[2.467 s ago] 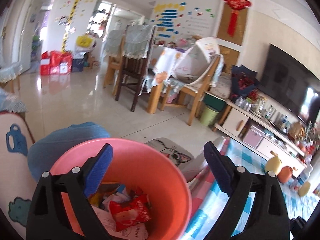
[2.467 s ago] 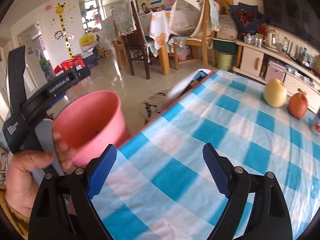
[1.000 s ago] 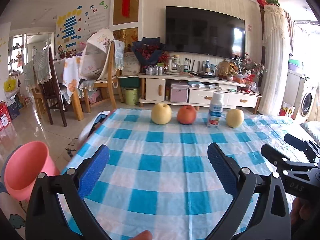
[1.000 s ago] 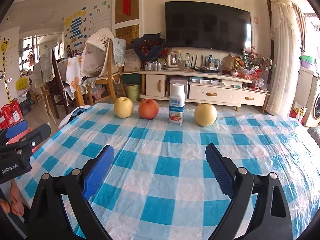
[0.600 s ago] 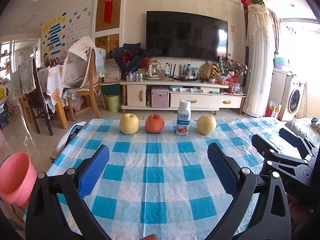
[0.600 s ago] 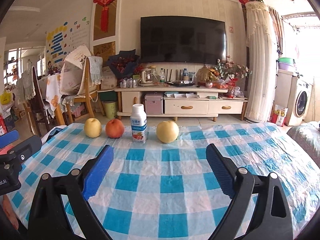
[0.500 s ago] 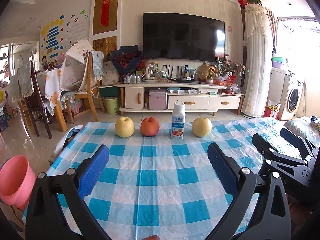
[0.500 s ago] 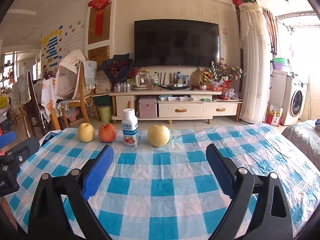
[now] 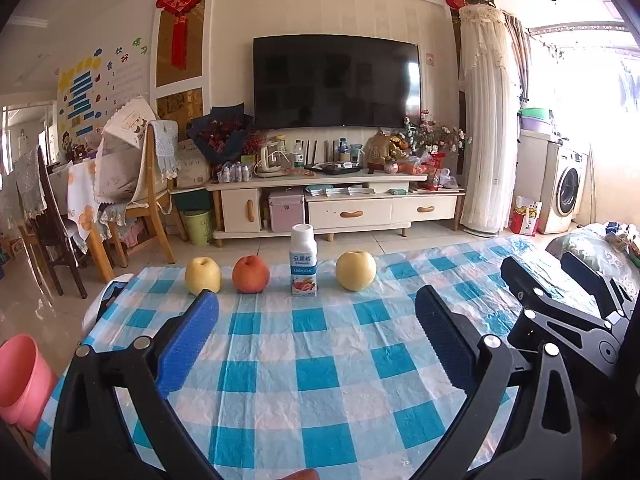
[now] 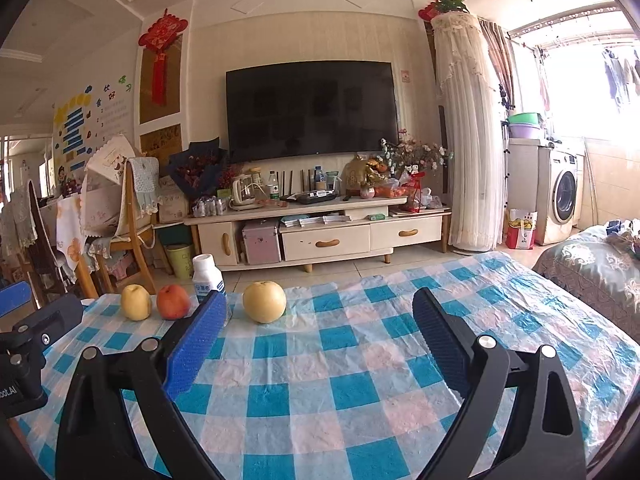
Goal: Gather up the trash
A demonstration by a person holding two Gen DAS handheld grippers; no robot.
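Observation:
A pink trash bucket (image 9: 20,376) stands on the floor off the table's left edge; its inside is hidden from here. My left gripper (image 9: 316,316) hovers open over the blue-checked tablecloth (image 9: 312,372), nothing between its blue pads. My right gripper (image 10: 316,312) is open too, empty, over the same cloth (image 10: 340,360). The right gripper (image 9: 560,280) also shows at the right of the left wrist view, the left gripper (image 10: 24,320) at the left of the right wrist view. No loose wrapper shows on the cloth.
Along the table's far edge stand a yellow apple (image 9: 203,275), a red apple (image 9: 251,274), a white yogurt bottle (image 9: 303,260) and a yellow pear (image 9: 356,271). Beyond are a TV cabinet (image 9: 336,208), wooden chairs (image 9: 148,200) at left and a bed (image 10: 592,264) at right.
Both grippers swung right, away from the pink bucket, and now face the table and TV wall. In the last half second they drifted slightly further; the fruit row sits a little more to the left.

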